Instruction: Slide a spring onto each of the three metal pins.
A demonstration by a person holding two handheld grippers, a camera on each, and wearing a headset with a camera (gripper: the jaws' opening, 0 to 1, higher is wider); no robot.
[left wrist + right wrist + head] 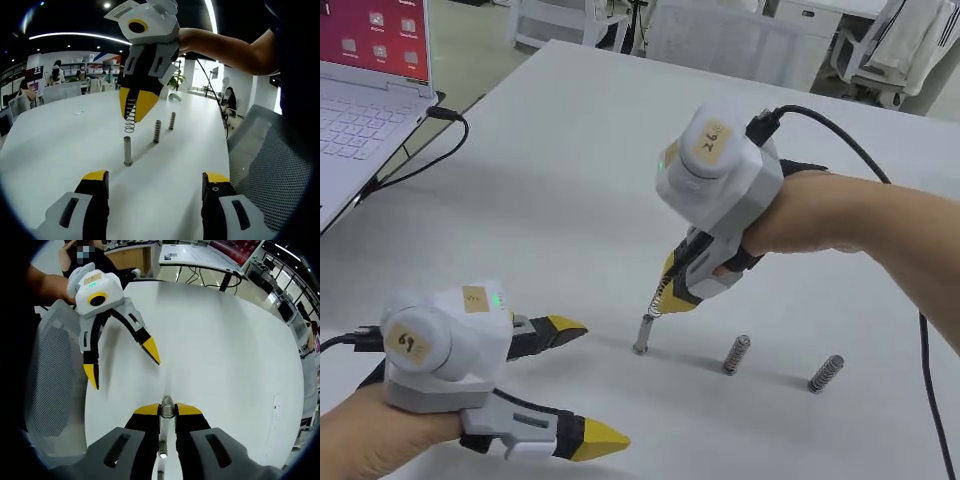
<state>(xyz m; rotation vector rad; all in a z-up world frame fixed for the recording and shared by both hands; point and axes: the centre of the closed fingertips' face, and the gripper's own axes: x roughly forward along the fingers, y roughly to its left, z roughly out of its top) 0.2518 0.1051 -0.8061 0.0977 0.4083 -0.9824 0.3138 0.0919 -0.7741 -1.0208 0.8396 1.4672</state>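
Spring (130, 113) top hidden within right tool (672, 292)

Bright, even light covers the white worktop (570, 150); the pin (642, 335) casts only a soft, faint shadow. The head view is sharp. In the left gripper view ceiling strip lights (75, 36) and windows (207, 75) glare. Both gripper views bow strongly toward their edges, curving the worktop's rim.
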